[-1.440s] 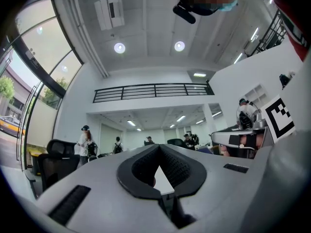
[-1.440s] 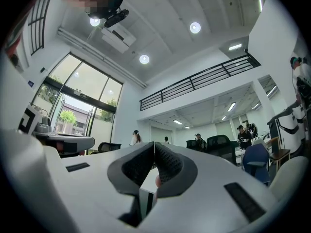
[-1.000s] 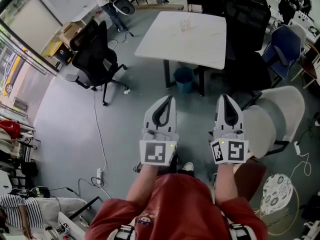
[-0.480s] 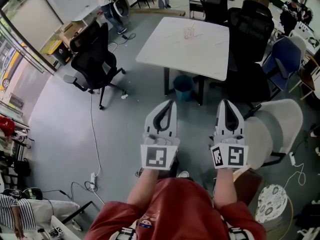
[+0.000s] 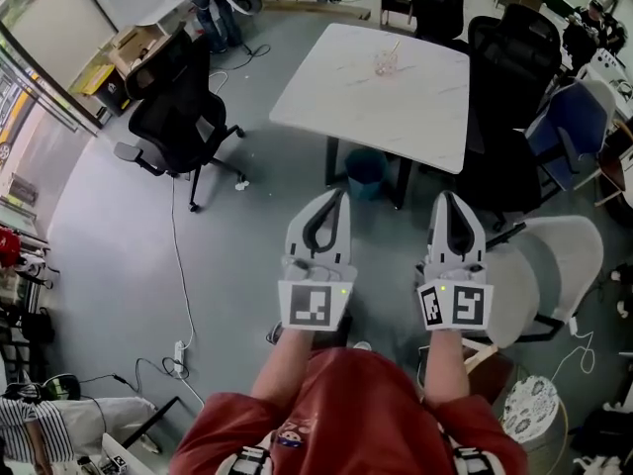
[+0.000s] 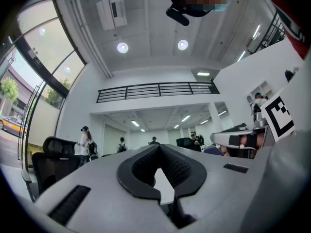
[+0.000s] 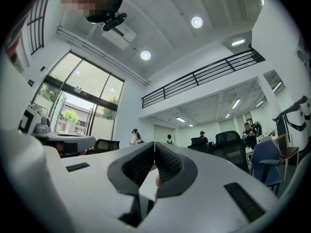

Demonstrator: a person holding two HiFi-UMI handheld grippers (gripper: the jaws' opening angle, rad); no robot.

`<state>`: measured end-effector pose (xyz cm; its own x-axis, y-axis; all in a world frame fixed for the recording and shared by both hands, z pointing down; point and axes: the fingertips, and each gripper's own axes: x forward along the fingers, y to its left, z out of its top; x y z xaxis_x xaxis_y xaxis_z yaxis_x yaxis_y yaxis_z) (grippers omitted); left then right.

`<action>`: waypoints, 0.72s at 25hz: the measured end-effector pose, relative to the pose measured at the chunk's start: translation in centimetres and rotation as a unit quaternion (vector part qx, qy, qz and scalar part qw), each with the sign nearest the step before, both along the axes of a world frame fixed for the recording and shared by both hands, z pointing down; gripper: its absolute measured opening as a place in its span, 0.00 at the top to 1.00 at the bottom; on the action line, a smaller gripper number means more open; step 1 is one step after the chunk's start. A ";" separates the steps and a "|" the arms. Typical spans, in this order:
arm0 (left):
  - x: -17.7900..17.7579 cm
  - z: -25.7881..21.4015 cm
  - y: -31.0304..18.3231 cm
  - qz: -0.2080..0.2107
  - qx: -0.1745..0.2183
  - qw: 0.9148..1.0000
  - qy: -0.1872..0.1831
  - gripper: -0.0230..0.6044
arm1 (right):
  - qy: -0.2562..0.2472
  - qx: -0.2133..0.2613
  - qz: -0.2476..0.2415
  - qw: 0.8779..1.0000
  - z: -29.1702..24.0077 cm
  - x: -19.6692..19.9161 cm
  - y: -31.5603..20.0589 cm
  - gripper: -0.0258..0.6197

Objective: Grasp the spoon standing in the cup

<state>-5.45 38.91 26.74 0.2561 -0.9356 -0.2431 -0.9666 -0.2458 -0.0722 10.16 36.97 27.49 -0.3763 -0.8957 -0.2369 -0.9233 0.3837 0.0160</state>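
Observation:
A clear cup (image 5: 385,64) stands on the white table (image 5: 415,117) far ahead, and a spoon (image 5: 394,47) leans out of it. Both grippers are held side by side at waist height, well short of the table, pointing toward it. My left gripper (image 5: 339,193) is shut with nothing in it, its tips meeting in the left gripper view (image 6: 158,147). My right gripper (image 5: 445,195) is also shut and holds nothing, its tips touching in the right gripper view (image 7: 154,143). The cup does not show clearly in either gripper view.
A black office chair (image 5: 173,97) stands left of the table, and more black chairs (image 5: 509,52) stand behind it. A blue bin (image 5: 366,166) sits under the table. A pale chair (image 5: 554,265) is near my right. A cable and power strip (image 5: 179,350) lie on the floor.
The table with the cup has slid lower and slightly right in the head view and looks nearer. Both grippers keep the same pose, shut and side by side.

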 end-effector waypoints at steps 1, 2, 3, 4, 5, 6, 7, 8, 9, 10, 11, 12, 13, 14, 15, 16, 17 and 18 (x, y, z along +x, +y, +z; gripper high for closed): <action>-0.5 0.2 -1.0 -0.001 -0.001 1.000 0.000 0.95 | 0.003 -0.002 -0.001 1.000 0.2 -0.6 -1.0 0.93; -1.0 0.4 -1.9 -0.002 -0.002 1.000 0.000 0.95 | 0.005 -0.004 -0.001 1.000 0.3 -1.1 -1.9 0.93; -1.4 0.5 -2.8 -0.002 -0.003 1.000 0.002 0.95 | 0.008 -0.007 -0.001 1.000 0.5 -1.6 -2.7 0.93; -1.9 0.7 -3.6 -0.002 -0.005 1.000 0.003 0.95 | 0.010 -0.011 -0.001 1.000 0.7 -2.1 -3.6 0.93; -2.3 0.8 -4.5 -0.002 -0.008 1.000 0.003 0.95 | 0.011 -0.014 -0.001 1.000 0.8 -2.6 -4.4 0.93; -2.7 1.0 -5.3 -0.002 -0.010 1.000 0.003 0.95 | 0.012 -0.016 -0.001 1.000 0.9 -3.0 -5.2 0.93; -3.2 1.1 -6.0 -0.002 -0.014 1.000 0.003 0.95 | 0.014 -0.018 -0.001 1.000 0.9 -3.5 -6.0 0.93; -3.6 1.3 -6.7 -0.002 -0.018 1.000 0.004 0.95 | 0.015 -0.019 0.000 1.000 1.0 -3.9 -6.7 0.93; -4.0 1.5 -7.4 -0.002 -0.022 1.000 0.007 0.95 | 0.016 -0.021 0.001 1.000 1.1 -4.3 -7.3 0.93; -4.5 1.6 -8.1 -0.002 -0.024 1.000 0.009 0.95 | 0.017 -0.022 0.001 1.000 1.1 -4.7 -8.0 0.93; -4.9 1.7 -8.7 -0.001 -0.025 1.000 0.010 0.95 | 0.018 -0.024 0.002 1.000 1.2 -5.1 -8.6 0.93; -5.4 1.8 -9.3 -0.001 -0.026 1.000 0.012 0.95 | 0.020 -0.025 0.002 0.999 1.3 -5.6 -9.1 0.93; -5.7 1.8 -9.8 0.001 -0.028 1.000 0.014 0.95 | 0.021 -0.027 0.003 0.999 1.3 -5.9 -9.6 0.93; -6.1 1.8 -10.2 0.002 -0.030 0.999 0.016 0.95 | 0.023 -0.028 0.005 0.999 1.2 -6.3 -10.0 0.93; -6.4 1.7 -10.7 0.003 -0.031 0.999 0.017 0.95 | 0.025 -0.028 0.006 0.999 1.1 -6.7 -10.4 0.93; -6.8 1.6 -11.1 0.004 -0.031 0.999 0.019 0.95 | 0.027 -0.028 0.007 0.999 1.0 -7.1 -10.9 0.93; -7.2 1.4 -11.6 0.006 -0.031 0.999 0.023 0.95 | 0.031 -0.028 0.007 0.999 0.9 -7.4 -11.3 0.93; -7.5 1.3 -12.1 0.007 -0.030 0.999 0.026 0.95 | 0.034 -0.028 0.008 0.999 0.8 -7.7 -11.7 0.93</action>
<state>-12.97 26.86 28.03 0.2581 -0.9454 -0.1992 -0.9650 -0.2621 -0.0063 2.41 25.28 28.27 -0.3747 -0.9132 -0.1604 -0.9271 0.3702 0.0585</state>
